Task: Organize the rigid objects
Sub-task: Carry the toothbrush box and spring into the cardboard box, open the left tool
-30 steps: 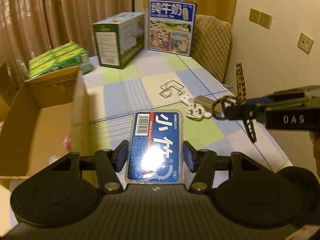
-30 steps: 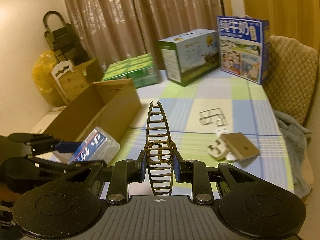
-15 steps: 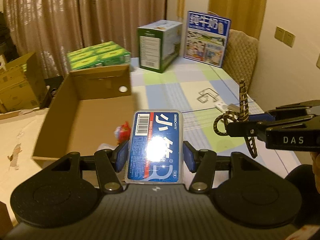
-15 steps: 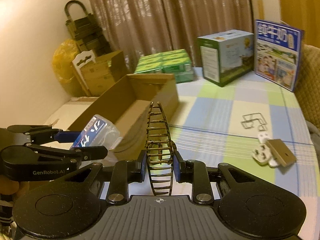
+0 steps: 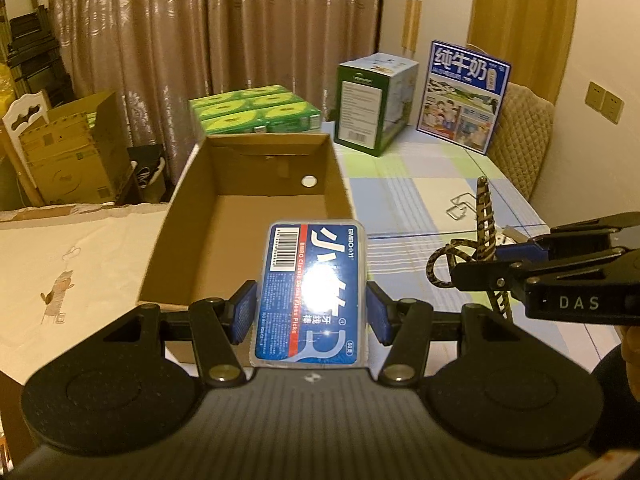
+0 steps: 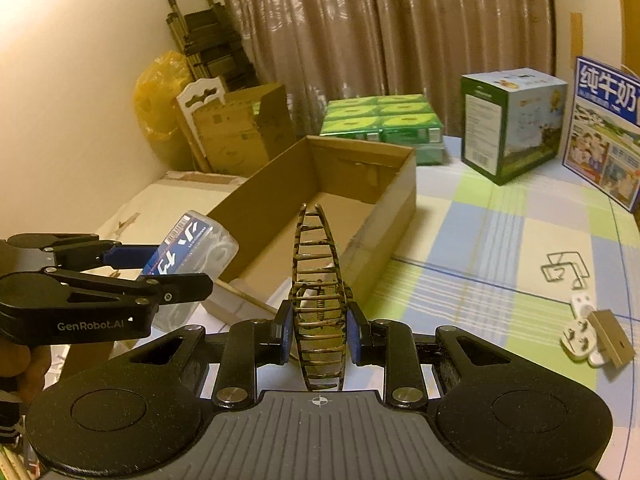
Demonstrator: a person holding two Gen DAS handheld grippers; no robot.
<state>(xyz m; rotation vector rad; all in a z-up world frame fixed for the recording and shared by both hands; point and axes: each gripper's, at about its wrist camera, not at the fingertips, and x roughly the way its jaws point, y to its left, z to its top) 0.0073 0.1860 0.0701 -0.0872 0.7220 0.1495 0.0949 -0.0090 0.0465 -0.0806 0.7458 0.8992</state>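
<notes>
Your left gripper (image 5: 312, 312) pinches a clear plastic floss-pick box with a blue printed label (image 5: 311, 292) by its long sides, the blue pads (image 5: 245, 312) pressed against the case. The box hangs label-up in front of the open brown cardboard carton (image 5: 256, 216), over the carton's near wall in the left wrist view. Your right gripper (image 6: 318, 330) clamps a mottled brown-and-yellow claw hair clip (image 6: 319, 296) between its pads, the clip standing upright with its teeth rising above the fingers. In the right wrist view the clip sits in front of the carton's near corner, with the carton (image 6: 392, 184) ahead of it.

Seen from the left, your right gripper (image 5: 496, 254) enters from the right edge, level with the floss box, holding the clip (image 5: 484, 224) over the checked blue, green and white tablecloth (image 5: 404, 184). Seen from the right, your left gripper (image 6: 160, 268) and its box (image 6: 188, 248) hover at the left, beside the carton's outer side.

On the cloth to the right lie a bent wire hook (image 6: 562, 266), a white plug adapter (image 6: 578, 330) and a small tan block (image 6: 614, 336), the last two touching. Behind the carton stand a pack of green cartons (image 5: 252, 110), a green-and-white box (image 5: 374, 100) and a blue milk carton (image 5: 464, 96), all before brown curtains (image 5: 216, 32).
</notes>
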